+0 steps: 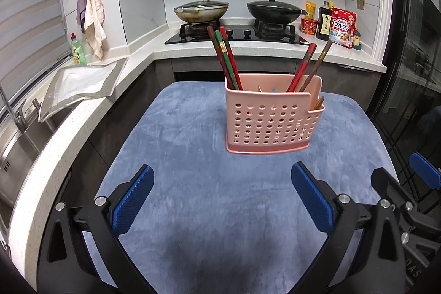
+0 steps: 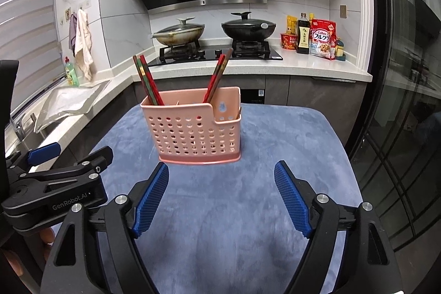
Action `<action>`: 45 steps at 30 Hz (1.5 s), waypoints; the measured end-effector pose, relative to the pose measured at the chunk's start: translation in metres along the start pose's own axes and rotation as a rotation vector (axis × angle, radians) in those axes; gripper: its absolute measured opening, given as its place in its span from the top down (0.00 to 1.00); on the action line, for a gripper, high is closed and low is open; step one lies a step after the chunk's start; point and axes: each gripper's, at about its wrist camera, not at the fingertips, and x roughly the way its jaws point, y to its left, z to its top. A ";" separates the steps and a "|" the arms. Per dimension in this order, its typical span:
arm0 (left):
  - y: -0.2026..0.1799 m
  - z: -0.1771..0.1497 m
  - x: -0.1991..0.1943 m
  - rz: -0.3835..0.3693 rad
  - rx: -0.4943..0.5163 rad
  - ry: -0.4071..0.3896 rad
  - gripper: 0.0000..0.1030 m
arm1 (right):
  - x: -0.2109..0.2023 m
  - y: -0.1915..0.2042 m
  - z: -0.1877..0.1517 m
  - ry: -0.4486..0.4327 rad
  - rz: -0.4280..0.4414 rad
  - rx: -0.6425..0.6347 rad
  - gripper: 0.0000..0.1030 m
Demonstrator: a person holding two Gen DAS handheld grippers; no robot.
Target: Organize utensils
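Note:
A pink perforated utensil holder (image 1: 273, 117) stands upright on a blue cloth (image 1: 193, 183); it also shows in the right wrist view (image 2: 195, 131). Several red and green chopsticks (image 1: 224, 57) lean in its left compartment, and a red and a brown chopstick (image 1: 311, 65) lean in its right one. My left gripper (image 1: 222, 178) is open and empty, short of the holder. My right gripper (image 2: 222, 175) is open and empty, just in front of the holder's base. Each gripper shows at the edge of the other's view.
A white counter (image 1: 69, 123) with a sink (image 1: 16, 145) runs along the left. A stove (image 1: 234, 32) with two lidded pans stands behind, with food packets (image 1: 341, 26) on its right. A dark glass door (image 1: 408, 73) is on the right.

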 end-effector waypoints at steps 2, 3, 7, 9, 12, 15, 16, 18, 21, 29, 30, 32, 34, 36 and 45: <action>0.000 -0.004 0.002 0.001 -0.002 0.010 0.07 | 0.000 0.001 -0.003 0.003 0.001 0.003 0.18; 0.000 -0.005 0.003 0.002 -0.004 0.014 0.07 | 0.001 0.002 -0.004 0.005 -0.001 0.000 0.18; 0.001 -0.011 0.007 0.003 -0.005 0.029 0.07 | 0.003 0.003 -0.009 0.009 -0.016 -0.010 0.18; 0.001 -0.013 0.008 0.004 -0.006 0.035 0.07 | 0.005 0.004 -0.011 0.017 -0.020 -0.011 0.18; 0.001 -0.015 0.010 0.012 -0.005 0.038 0.07 | 0.008 0.003 -0.013 0.021 -0.017 -0.008 0.17; 0.000 -0.017 0.010 0.022 0.005 0.035 0.07 | 0.010 0.002 -0.015 0.020 -0.023 0.001 0.13; -0.001 -0.017 0.010 0.025 0.008 0.034 0.07 | 0.010 0.001 -0.016 0.021 -0.023 0.003 0.05; -0.002 -0.018 0.012 0.030 0.009 0.039 0.07 | 0.011 0.001 -0.017 0.017 -0.028 0.001 0.07; -0.003 -0.019 0.015 0.029 0.004 0.048 0.07 | 0.013 0.001 -0.018 0.014 -0.034 0.005 0.06; -0.003 -0.021 0.021 0.033 0.006 0.058 0.07 | 0.021 -0.002 -0.023 0.033 -0.037 0.012 0.06; -0.003 -0.022 0.022 0.033 0.005 0.058 0.07 | 0.022 -0.002 -0.023 0.034 -0.036 0.014 0.06; -0.004 -0.021 0.024 0.036 0.006 0.059 0.07 | 0.024 -0.002 -0.025 0.037 -0.037 0.016 0.06; -0.004 -0.022 0.024 0.040 0.010 0.056 0.07 | 0.024 -0.002 -0.025 0.039 -0.037 0.016 0.06; -0.004 -0.022 0.024 0.046 0.014 0.052 0.07 | 0.025 -0.003 -0.025 0.044 -0.037 0.016 0.06; -0.006 -0.022 0.025 0.062 0.024 0.038 0.07 | 0.030 -0.005 -0.025 0.050 -0.042 0.017 0.06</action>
